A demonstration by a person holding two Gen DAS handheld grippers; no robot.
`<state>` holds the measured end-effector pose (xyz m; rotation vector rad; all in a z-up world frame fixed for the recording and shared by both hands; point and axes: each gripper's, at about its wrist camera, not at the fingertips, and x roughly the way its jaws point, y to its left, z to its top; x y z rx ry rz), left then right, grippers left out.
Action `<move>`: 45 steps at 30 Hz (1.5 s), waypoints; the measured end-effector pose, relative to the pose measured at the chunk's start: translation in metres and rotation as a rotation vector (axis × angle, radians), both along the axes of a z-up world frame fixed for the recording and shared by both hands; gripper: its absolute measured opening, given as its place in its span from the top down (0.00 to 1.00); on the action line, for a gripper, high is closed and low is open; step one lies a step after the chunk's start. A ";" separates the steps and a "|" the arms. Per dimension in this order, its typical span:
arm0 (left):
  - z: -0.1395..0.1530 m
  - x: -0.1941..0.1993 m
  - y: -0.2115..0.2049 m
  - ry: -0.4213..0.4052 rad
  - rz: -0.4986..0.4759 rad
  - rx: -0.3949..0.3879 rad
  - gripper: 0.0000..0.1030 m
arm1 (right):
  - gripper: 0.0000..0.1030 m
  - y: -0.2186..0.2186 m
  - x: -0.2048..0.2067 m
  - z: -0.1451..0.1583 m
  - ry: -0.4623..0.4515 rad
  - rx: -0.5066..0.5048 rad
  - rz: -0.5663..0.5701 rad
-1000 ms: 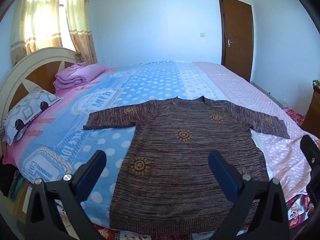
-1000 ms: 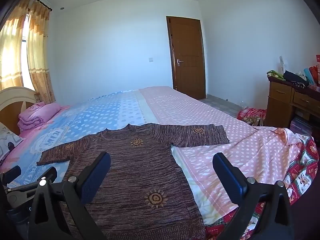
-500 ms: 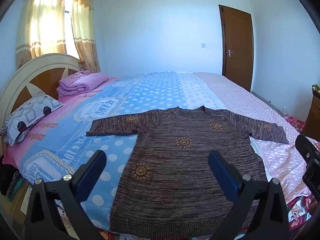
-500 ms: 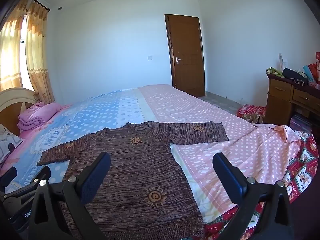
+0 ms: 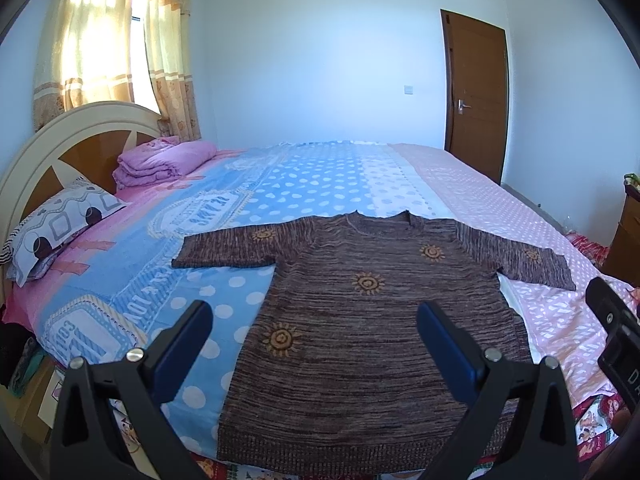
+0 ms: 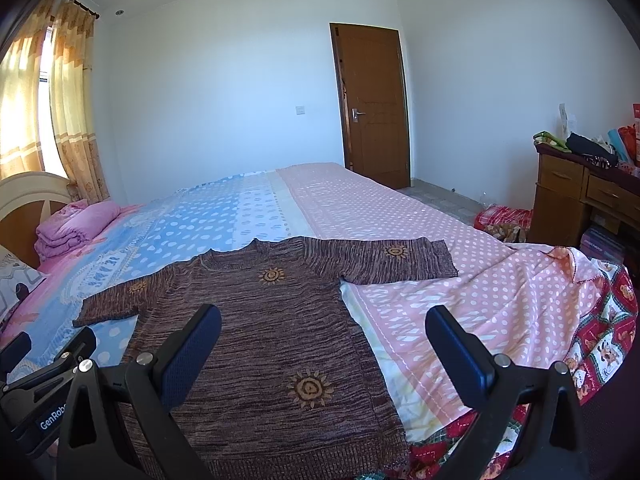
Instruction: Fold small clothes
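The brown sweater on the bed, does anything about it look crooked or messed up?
Nothing stands out. The brown sweater lies flat and unfolded on the bed, both sleeves spread out, no bunching visible.

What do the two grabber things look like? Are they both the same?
Yes, they match. The left gripper and the right gripper each have black triangular frames with cut-out holes, small silver bolts, and two dark blue flat finger pads with a fine dotted grain. In the right wrist view, the left one's black body shows white lettering reading "GenRobo", cut off. No cables or sleeves show.
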<state>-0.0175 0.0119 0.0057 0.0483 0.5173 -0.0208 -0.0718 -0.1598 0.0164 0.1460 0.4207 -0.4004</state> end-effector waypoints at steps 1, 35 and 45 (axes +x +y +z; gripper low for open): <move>0.000 0.000 -0.001 0.001 -0.001 -0.001 0.00 | 0.01 0.000 0.000 0.000 0.000 0.001 0.000; -0.005 0.004 0.005 0.040 -0.003 -0.023 0.00 | 0.01 0.001 0.002 -0.005 0.014 0.013 0.002; -0.007 0.004 0.005 0.045 -0.009 -0.020 0.00 | 0.01 0.002 0.002 -0.005 0.018 0.017 0.004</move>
